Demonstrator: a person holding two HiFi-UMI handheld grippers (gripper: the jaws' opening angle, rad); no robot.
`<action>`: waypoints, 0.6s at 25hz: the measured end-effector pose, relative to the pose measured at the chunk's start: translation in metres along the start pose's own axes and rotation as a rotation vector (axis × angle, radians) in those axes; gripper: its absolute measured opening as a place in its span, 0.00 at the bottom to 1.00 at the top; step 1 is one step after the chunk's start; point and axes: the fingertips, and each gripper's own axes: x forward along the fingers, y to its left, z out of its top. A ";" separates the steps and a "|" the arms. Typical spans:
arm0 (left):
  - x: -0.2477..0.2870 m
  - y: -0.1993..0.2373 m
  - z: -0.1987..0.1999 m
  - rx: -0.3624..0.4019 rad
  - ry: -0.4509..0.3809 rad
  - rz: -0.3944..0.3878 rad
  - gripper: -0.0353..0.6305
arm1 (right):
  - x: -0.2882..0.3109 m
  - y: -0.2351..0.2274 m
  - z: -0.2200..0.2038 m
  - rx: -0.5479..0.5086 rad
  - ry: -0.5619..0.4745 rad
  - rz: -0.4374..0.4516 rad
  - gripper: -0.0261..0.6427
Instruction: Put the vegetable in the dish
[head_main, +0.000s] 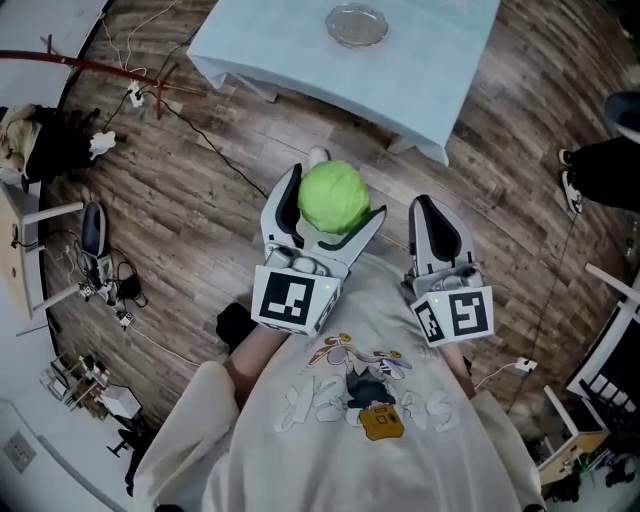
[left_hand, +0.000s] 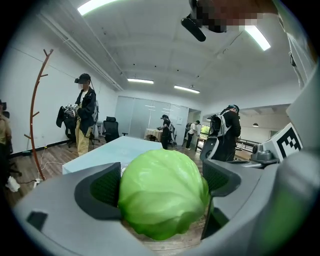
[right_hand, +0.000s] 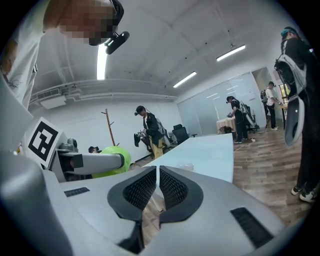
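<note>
— Where is the vegetable?

— The cabbage (head_main: 334, 197), round and pale green, sits in the left tool (head_main: 335, 195). It is off the tabletop (head_main: 290, 55), over the wooden floor (head_main: 200, 220) on the near side of the tabletop's near edge.

— How does that tool hold it?

— The left gripper view shows the two jaws spread wide around the head, one dark ribbed pad (left_hand: 104, 191) pressing each flank. The cabbage fills the gap between them and bulges out past the pads.

— And the dish?

— The dish (head_main: 356, 25) is clear glass, shallow and round. It stands on the pale blue cloth that covers the tabletop, set back from the near edge and well apart from the cabbage. Nothing lies in it.

— The other hand?

— The right tool (head_main: 434, 212) is held beside the left one, level with it over the floor. In its own view the pads are pressed together with only a thin seam between them, and nothing is caught there.

— Anything else?

— A reddish coat stand (left_hand: 36, 100) stands by the wall, left of the tabletop.
</note>
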 end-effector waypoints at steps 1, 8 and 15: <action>0.009 0.005 0.002 -0.002 0.000 -0.007 0.83 | 0.009 -0.004 0.002 -0.001 0.002 -0.007 0.07; 0.064 0.055 0.019 -0.029 0.052 -0.067 0.83 | 0.085 -0.014 0.029 -0.002 0.017 -0.037 0.08; 0.103 0.118 0.052 -0.048 0.074 -0.152 0.83 | 0.165 -0.015 0.068 -0.025 0.001 -0.142 0.08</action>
